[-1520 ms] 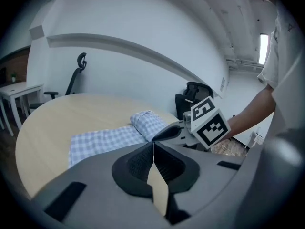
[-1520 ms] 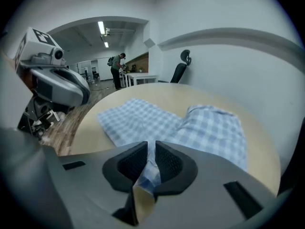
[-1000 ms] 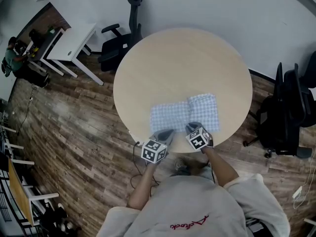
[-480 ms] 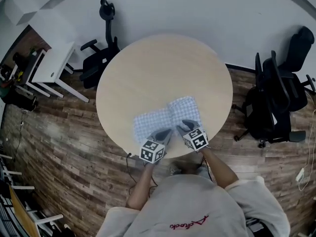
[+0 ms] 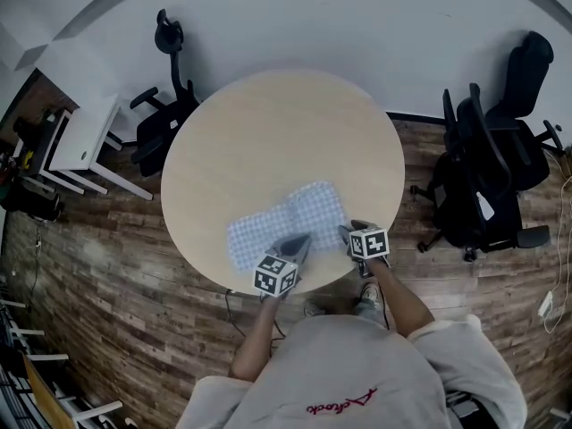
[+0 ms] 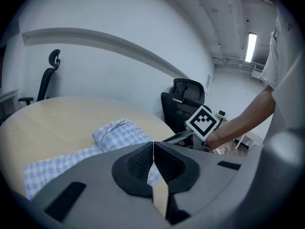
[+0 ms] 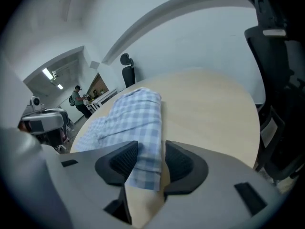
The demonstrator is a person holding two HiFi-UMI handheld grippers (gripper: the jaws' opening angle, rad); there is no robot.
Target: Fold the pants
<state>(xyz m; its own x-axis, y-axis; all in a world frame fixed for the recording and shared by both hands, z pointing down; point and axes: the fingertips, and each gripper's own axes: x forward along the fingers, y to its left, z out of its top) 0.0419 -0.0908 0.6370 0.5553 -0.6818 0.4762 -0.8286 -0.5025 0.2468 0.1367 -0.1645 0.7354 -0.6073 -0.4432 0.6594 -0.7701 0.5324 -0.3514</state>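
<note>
As pants lie partly folded on table | near its front edge

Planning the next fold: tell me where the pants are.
Head view: the pants lie at the near edge of the round table, left gripper and right gripper at their near side.

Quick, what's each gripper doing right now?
Left gripper: shut, apparently pinching the pants.
Right gripper: open, just been opening; pants between jaws, not gripped.

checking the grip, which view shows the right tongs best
Right gripper view: the right tongs have just been opening, pants loose between them. Head view shows mainly their marker cube; left gripper view, their side.
</note>
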